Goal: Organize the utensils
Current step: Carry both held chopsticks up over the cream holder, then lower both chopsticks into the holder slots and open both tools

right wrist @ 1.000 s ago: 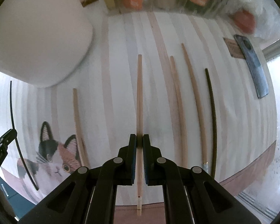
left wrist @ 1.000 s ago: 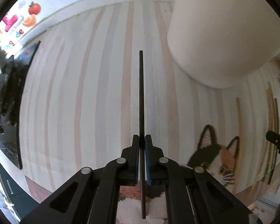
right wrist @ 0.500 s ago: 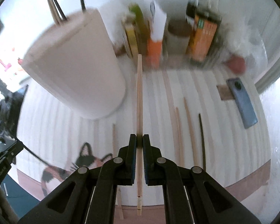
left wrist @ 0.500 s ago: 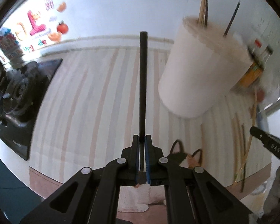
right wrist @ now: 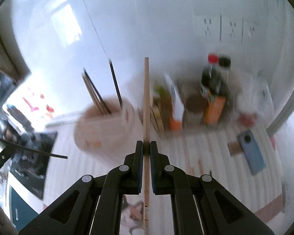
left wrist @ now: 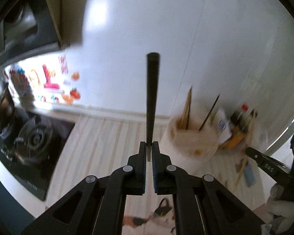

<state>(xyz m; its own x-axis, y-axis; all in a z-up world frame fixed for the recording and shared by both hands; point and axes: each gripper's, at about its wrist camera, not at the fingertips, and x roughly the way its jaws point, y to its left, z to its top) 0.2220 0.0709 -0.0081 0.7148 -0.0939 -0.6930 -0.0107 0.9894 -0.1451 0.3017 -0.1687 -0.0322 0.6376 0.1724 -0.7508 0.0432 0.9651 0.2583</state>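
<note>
Black chopstick (left wrist: 152, 99) upright in left gripper (left wrist: 149, 153) (jaws clamped).

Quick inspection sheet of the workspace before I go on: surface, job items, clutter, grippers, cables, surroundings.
Surface: striped counter mat, cat print at near edge.
Job's things: black chopstick in left gripper; wooden chopstick in right gripper; white holder already has several chopsticks standing in it.
Clutter: sauce bottles and packets behind holder; blue phone lying flat; loose chopsticks on the mat.
Grippers: both shut on a chopstick, raised above the mat.
Cables: nothing seen.
Surroundings: gas stove at left, white tiled wall, wall sockets.
</note>
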